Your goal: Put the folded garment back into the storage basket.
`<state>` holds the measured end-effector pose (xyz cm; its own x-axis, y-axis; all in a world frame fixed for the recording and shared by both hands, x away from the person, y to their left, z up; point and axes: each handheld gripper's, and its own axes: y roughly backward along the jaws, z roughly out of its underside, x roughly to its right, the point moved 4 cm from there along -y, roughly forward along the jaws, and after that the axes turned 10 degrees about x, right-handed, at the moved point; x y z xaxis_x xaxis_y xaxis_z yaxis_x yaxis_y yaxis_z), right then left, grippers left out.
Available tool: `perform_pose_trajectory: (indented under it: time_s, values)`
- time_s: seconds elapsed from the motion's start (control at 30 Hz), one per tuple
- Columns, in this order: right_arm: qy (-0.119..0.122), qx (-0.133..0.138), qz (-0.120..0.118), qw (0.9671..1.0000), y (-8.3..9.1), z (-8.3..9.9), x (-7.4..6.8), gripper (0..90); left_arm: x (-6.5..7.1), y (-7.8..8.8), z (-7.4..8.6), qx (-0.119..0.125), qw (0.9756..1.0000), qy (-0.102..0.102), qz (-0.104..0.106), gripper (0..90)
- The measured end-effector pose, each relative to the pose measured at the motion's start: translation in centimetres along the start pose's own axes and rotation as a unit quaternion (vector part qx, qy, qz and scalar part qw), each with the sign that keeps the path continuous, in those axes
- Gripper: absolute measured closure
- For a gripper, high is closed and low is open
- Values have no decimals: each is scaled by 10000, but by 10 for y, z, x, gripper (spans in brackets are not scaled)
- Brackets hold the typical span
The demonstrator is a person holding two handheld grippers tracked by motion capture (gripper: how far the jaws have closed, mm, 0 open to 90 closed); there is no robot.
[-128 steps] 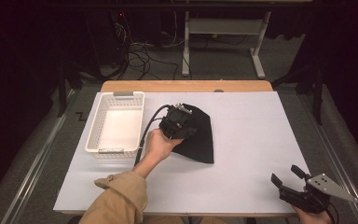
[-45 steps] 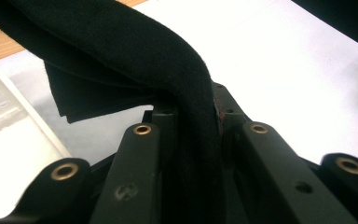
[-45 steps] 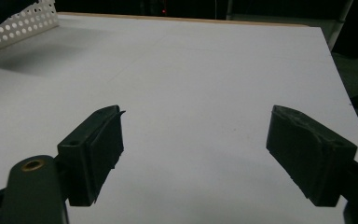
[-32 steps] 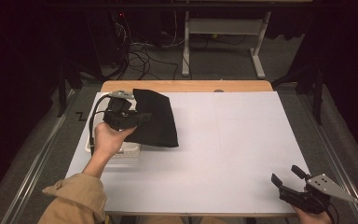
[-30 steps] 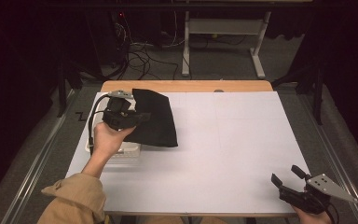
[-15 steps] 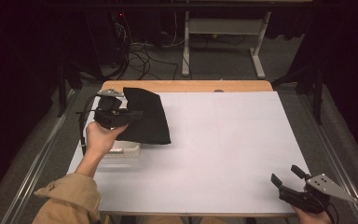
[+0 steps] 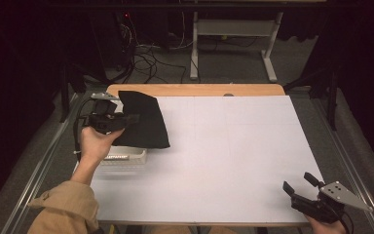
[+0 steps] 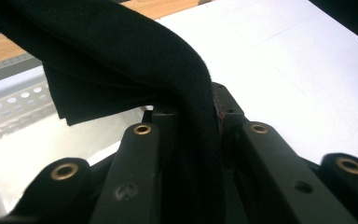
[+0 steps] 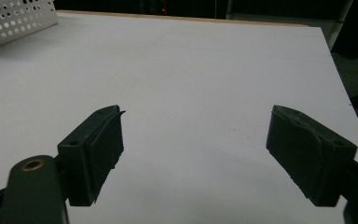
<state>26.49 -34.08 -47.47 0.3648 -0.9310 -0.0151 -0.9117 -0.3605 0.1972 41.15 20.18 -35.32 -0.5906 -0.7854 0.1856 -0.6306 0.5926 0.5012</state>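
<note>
Black cloth carried over the basket

At upper left, the left gripper (image 7: 126, 118) clenches the black cloth (image 7: 143, 119) above the white basket (image 7: 126, 158); the right gripper (image 7: 298, 184), lower right, gapes empty.

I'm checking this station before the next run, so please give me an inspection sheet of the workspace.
Surface: white table, wooden far edge.
Job's things: black cloth hanging over the white basket at the table's left.
Clutter: nothing seen.
Grippers: left gripper shut on the cloth; right gripper open, at the near right corner.
Cables: gripper cable; tangle on the floor beyond.
Surroundings: dark room, desk frame behind.
</note>
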Motion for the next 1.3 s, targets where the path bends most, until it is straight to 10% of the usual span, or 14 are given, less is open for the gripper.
perform_pose_trajectory:
  time_s: [1.3]
  values:
    - [18,-8,11,10000,0,0,0,193,-46,10,14,-74,9993,201,-294,728]
